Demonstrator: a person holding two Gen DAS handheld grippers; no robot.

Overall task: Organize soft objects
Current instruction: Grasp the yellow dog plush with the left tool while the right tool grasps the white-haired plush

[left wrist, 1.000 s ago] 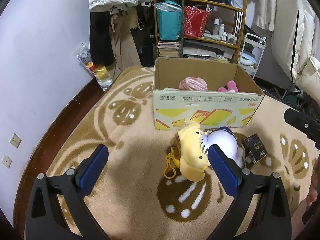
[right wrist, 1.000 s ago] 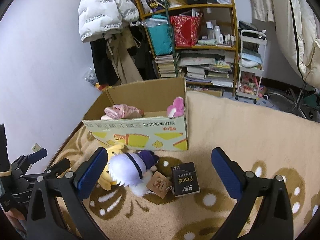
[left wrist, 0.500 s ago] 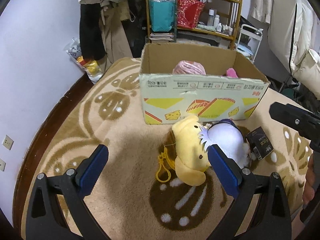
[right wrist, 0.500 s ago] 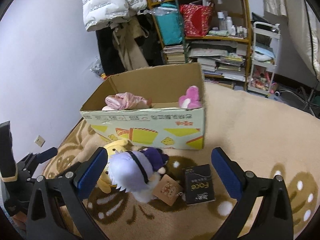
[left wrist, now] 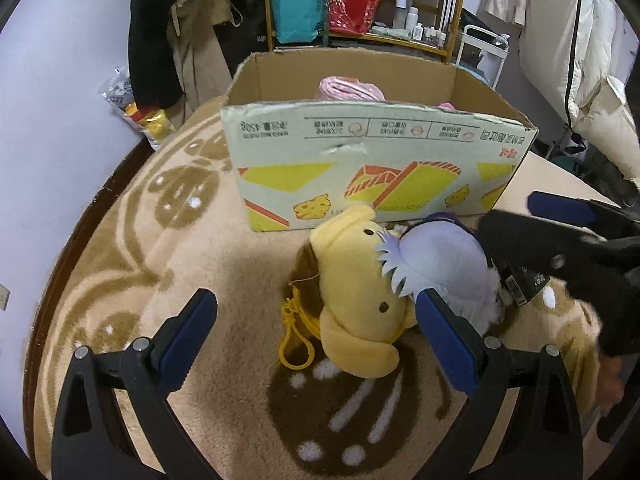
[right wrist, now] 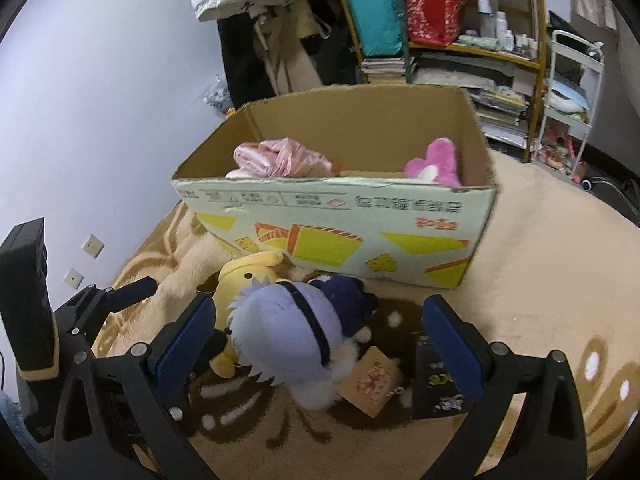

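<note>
A yellow plush (left wrist: 356, 300) with a yellow clip lies on the rug in front of an open cardboard box (left wrist: 376, 168). A lavender plush (left wrist: 436, 268) lies against its right side. My left gripper (left wrist: 316, 336) is open and low, its jaws either side of the yellow plush. My right gripper (right wrist: 316, 344) is open, its jaws either side of the lavender plush (right wrist: 288, 344); the yellow plush (right wrist: 244, 280) lies behind it. The box (right wrist: 340, 236) holds a pink cloth bundle (right wrist: 276, 158) and a pink plush (right wrist: 434, 162).
A small black box (right wrist: 436, 384) and a tan tag (right wrist: 370, 380) lie right of the lavender plush. A shelf unit (right wrist: 440, 20), hanging coats (right wrist: 256, 24) and a white trolley (right wrist: 568, 92) stand behind the box. The wall (left wrist: 60, 100) runs along the left.
Both grippers have moved forward and down toward the plush toys. The yellow plush now lies between the left jaws and the lavender plush between the right jaws. Both stay open.
</note>
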